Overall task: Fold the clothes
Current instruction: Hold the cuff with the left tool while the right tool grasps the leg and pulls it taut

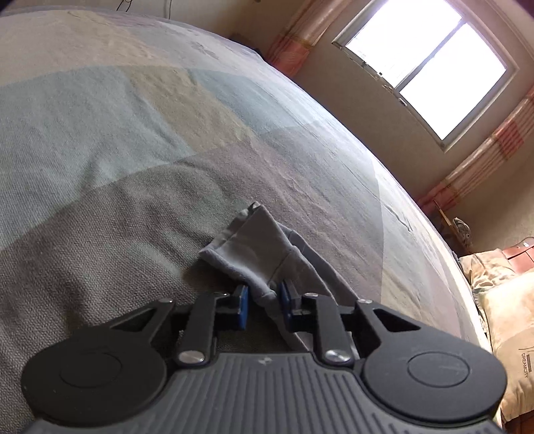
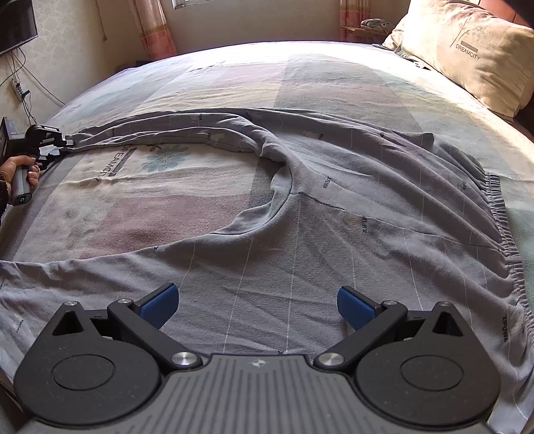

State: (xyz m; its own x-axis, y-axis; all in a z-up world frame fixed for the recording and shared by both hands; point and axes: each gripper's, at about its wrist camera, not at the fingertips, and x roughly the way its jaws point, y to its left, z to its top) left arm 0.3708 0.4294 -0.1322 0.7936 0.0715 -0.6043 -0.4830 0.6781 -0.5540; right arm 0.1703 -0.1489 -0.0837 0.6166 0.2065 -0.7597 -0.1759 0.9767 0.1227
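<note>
Covering bed (image 2: pixel 333 73) – patchwork sheet; window (image 1: pixel 427 66), curtains (image 1: pixel 293 43)

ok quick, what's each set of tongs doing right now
Left tongs: shut on the trouser cuff.
Right tongs: open, holding nothing, over the trousers.

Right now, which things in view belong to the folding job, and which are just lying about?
In the job:
grey trousers
left tongs, clamped on a trouser-leg hem
right tongs, open over the other leg

Lying about:
pillow
curtains
television
</note>
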